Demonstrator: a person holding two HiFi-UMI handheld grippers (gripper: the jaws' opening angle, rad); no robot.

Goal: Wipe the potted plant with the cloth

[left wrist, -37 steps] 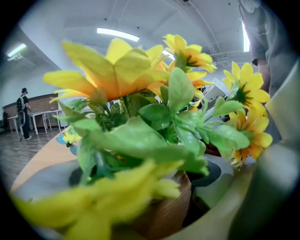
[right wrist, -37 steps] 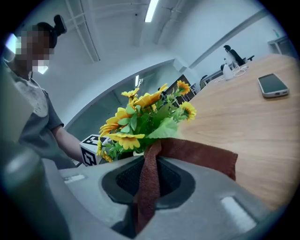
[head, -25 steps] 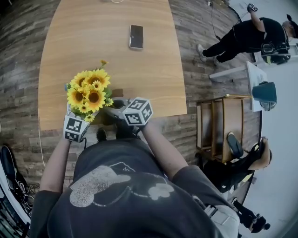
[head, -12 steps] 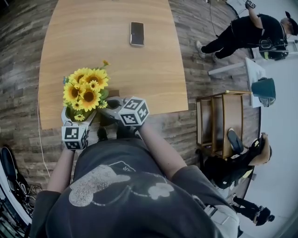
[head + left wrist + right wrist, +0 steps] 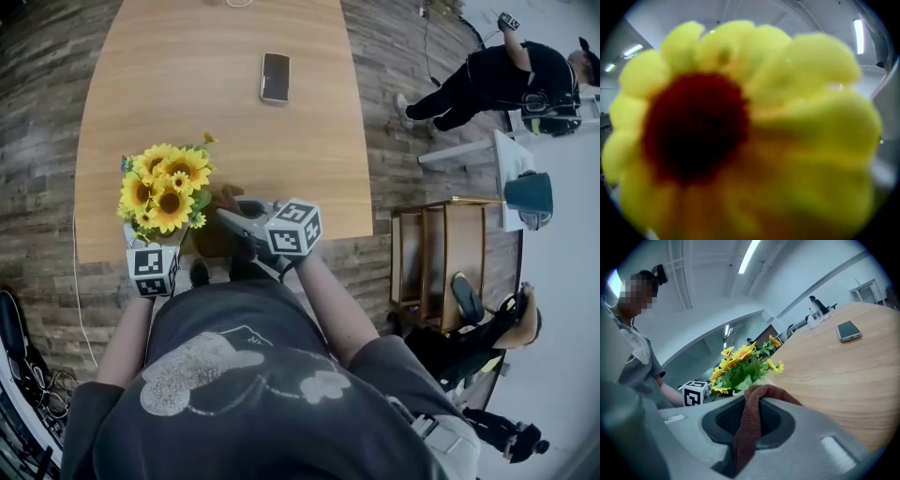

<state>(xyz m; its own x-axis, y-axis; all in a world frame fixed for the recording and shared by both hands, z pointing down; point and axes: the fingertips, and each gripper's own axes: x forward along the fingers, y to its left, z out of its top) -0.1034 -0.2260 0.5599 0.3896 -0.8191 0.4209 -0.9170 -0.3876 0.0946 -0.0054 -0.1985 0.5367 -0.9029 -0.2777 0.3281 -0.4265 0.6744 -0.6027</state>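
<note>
clamping the brown cloth [image 5: 747, 430] in the right gripper [image 5: 232, 214], jaws shut tight on a hanging fold, with the bunched top end poking out toward the plant [image 5: 165, 186]. keeping that plant near the front left corner of the table [image 5: 216, 122], yellow and green top leaning over the left gripper [image 5: 148, 246]. seeing only one blurred bloom [image 5: 740, 131] filling the left gripper view, so not telling whether those jaws are pressing on anything or standing free; narrowing them a little just now, yet leaving them wide. catching the left gripper just beside the plant's base in the right gripper view.

differing from a second ago: shifting the plant slightly toward the table's left edge, with the left gripper going along and sitting a touch lower in the head view, closer to the body. pulling the right gripper back toward the right, away from the plant, after edging nearer half a second ago. exposing more of the cloth between that gripper and the leaves, near them, though not clearly touching. leaving the phone [image 5: 275, 77] lying flat far up the table, well apart from the plant, in much the same spot as earlier.
</note>
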